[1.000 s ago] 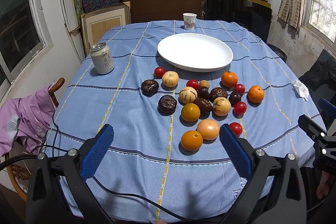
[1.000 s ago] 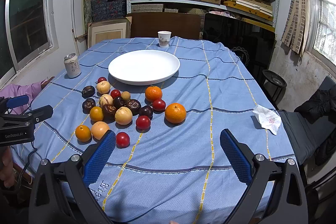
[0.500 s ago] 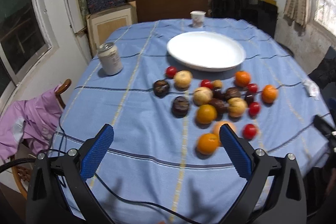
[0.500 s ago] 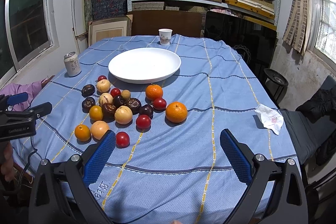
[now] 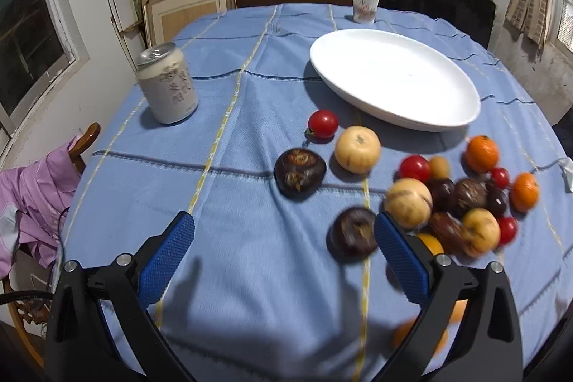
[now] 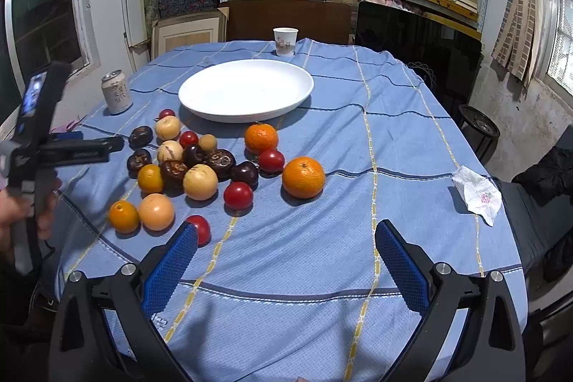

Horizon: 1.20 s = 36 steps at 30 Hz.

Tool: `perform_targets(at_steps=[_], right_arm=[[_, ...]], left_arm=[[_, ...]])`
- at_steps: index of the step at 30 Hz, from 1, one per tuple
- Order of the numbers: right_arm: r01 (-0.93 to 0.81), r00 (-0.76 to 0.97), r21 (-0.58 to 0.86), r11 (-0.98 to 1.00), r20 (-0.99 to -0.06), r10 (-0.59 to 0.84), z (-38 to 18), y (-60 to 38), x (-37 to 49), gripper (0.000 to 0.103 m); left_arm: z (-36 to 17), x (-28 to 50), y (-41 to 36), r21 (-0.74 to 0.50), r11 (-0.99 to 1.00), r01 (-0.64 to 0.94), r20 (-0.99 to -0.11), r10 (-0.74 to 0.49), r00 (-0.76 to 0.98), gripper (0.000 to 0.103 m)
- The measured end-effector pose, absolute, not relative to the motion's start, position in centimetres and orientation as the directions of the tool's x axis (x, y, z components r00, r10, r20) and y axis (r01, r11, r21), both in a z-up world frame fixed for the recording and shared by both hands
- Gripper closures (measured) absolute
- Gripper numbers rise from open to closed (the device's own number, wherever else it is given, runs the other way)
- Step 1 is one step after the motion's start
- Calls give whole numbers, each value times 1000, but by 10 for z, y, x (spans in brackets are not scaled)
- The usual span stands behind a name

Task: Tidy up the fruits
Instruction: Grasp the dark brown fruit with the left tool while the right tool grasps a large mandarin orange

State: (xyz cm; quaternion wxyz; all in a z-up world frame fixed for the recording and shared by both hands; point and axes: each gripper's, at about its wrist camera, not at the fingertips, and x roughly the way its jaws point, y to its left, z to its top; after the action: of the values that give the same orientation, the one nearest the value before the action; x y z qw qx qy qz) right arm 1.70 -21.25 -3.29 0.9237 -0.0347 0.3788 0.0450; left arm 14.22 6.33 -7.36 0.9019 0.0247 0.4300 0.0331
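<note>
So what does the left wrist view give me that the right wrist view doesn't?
Left wrist only: a chair draped with pink cloth beside the table, and a close look at the dark fruit nearest its open jaws.

Right wrist only: the left gripper held in a hand, the whole fruit pile including the big orange, and the tissue shown whole.

Both: the empty plate, can, paper cup, blue tablecloth, shelves. The right gripper is open too.
</note>
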Motion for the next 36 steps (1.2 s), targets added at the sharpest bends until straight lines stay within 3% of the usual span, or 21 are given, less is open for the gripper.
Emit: perform_targets(at_steps=[3, 5, 8, 12, 14, 16, 18, 19, 29, 36], right_arm=[[-92, 702, -26, 995, -711, 46, -37, -218, 25, 4], [-82, 700, -21, 996, -713, 42, -38, -221, 30, 4], [-73, 698, -18, 997, -715, 39, -41, -222, 36, 4], [-66, 689, -19, 998, -724, 32, -44, -224, 43, 4], [-62, 683, -15, 998, -730, 31, -46, -224, 47, 4], [-64, 677, -17, 998, -735, 31, -48, -222, 50, 4], [-66, 674, -24, 998, -738, 26, -49, -221, 51, 4], [-65, 674, -28, 997, -739, 24, -49, -220, 52, 4], [-38, 676, -74, 997, -736, -29, -49, -228, 71, 4], [-45, 599, -18, 999, -801, 13, -68, -226, 114, 3]], left_arm=[[-83, 167, 61, 153, 988, -37, -764, 142, 629, 10], [-91, 182, 63, 154, 988, -24, -795, 138, 590, 40], [-107, 200, 65, 132, 991, 12, -842, 106, 529, 39], [-111, 208, 59, 132, 991, 35, -841, 93, 533, 40], [-113, 213, 60, 128, 991, 28, -839, 94, 536, 31], [-115, 216, 62, 111, 994, 24, -837, 80, 541, 28], [-115, 215, 61, 102, 994, 35, -826, 65, 560, 36], [-114, 213, 59, 87, 995, 56, -820, 39, 571, 60], [-102, 195, 62, 35, 998, 49, -754, -6, 657, 61], [-97, 191, 72, -3, 1000, 16, -731, -12, 682, 61]])
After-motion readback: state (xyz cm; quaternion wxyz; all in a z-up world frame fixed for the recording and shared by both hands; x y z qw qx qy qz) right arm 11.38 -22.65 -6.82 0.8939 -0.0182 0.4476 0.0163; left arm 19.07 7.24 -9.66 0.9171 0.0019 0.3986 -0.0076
